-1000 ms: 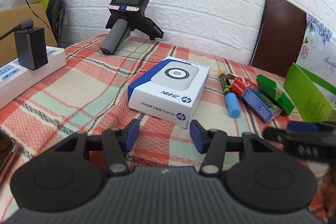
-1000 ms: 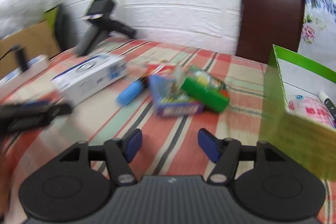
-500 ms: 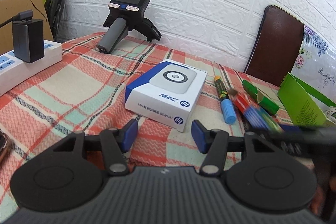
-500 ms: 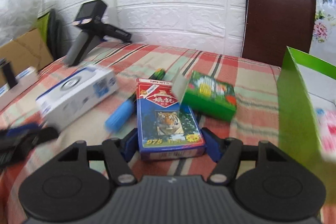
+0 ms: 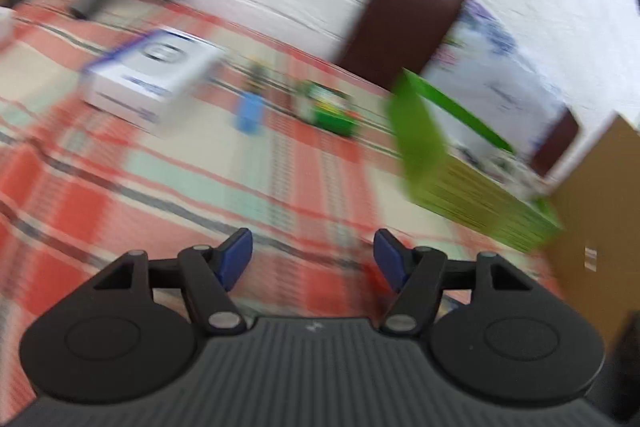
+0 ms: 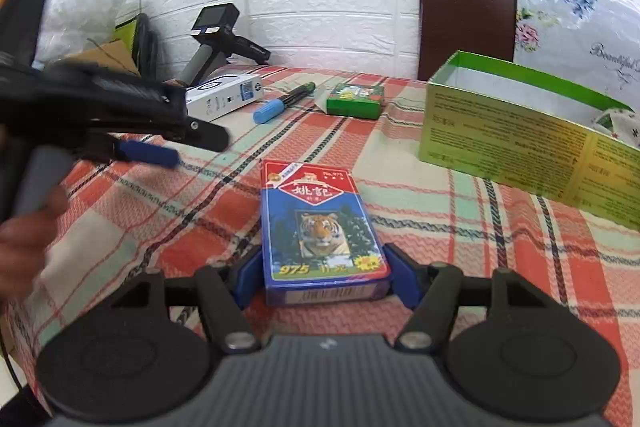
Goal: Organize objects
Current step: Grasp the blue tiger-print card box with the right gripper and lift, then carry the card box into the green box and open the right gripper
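My right gripper [image 6: 322, 277] is shut on a blue and red card box with a tiger picture [image 6: 318, 227], held just above the checked cloth. The open green box [image 6: 520, 143] stands to its right; it also shows blurred in the left wrist view [image 5: 472, 171]. My left gripper [image 5: 314, 261] is open and empty above the cloth; it appears from the side in the right wrist view [image 6: 148, 153]. A white and blue HP box [image 6: 224, 95], a blue-capped marker [image 6: 280, 103] and a small green box [image 6: 354, 99] lie further back.
A handheld device with a screen [image 6: 218, 35] stands at the back by the white brick wall. A brown chair back [image 6: 466, 11] rises behind the table. A cardboard box [image 5: 600, 207] sits right of the green box.
My right gripper has lifted the tiger card box and pulled it back toward the near side. My left gripper has swung fast to the right, so its view is blurred.
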Available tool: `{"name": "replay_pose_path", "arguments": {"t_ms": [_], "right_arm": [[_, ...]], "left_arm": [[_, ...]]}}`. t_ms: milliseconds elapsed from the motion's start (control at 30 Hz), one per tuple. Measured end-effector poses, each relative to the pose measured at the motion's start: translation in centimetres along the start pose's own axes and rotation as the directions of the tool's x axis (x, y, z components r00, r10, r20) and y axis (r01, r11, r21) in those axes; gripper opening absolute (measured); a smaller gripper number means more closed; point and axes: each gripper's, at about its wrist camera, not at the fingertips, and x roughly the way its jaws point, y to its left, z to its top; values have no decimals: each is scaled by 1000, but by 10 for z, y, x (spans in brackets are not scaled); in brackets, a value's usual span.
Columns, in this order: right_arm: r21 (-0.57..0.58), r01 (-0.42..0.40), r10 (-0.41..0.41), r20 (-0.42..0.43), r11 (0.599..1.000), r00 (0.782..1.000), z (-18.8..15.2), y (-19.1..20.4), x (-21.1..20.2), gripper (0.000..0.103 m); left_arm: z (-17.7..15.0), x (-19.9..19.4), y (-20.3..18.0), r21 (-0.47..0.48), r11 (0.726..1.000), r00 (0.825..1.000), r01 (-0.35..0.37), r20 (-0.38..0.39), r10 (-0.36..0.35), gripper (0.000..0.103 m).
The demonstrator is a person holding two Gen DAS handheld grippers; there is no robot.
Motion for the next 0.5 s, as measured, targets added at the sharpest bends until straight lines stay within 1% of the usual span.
{"name": "replay_pose_path", "arguments": {"t_ms": [67,133,167,200,233,267,333,367,433,500], "right_arm": [[-3,-3,3,8,1000,1000,0,0,-1,64],[18,-18,18,24,1000,1000,-1,-5,-4,64],[35,-26,25,37,999,999,-2,-7,-6,64],[52,-29,27,47,998,999,-3,-9,-8,63],[65,-36,33,49,997,998,-4,-12,-10,63],[73,-38,34,58,997,998,-4,-15,-13,63],[87,-10,2,102,996,995,-4,-22,-21,62],[92,4,-16,132,996,991,-1,-28,-26,62],[104,42,-62,199,994,978,7,-41,-35,62],[101,94,-117,256,990,960,19,-54,-39,62]], "left_arm": [[-7,5,-21,34,999,998,36,-58,-34,68],[-11,19,-31,21,997,990,69,-126,-66,67],[-15,29,-33,0,997,982,76,-172,-75,62],[-18,37,-35,-17,996,976,92,-196,-94,53],[-20,40,-39,-17,994,976,104,-191,-106,44],[-19,43,-45,-13,992,971,124,-206,-124,41],[-11,44,-61,12,990,971,138,-200,-133,41],[-5,44,-70,34,987,970,158,-192,-148,41],[9,46,-90,72,978,969,195,-170,-180,41],[23,51,-112,117,970,969,215,-153,-196,41]]}}
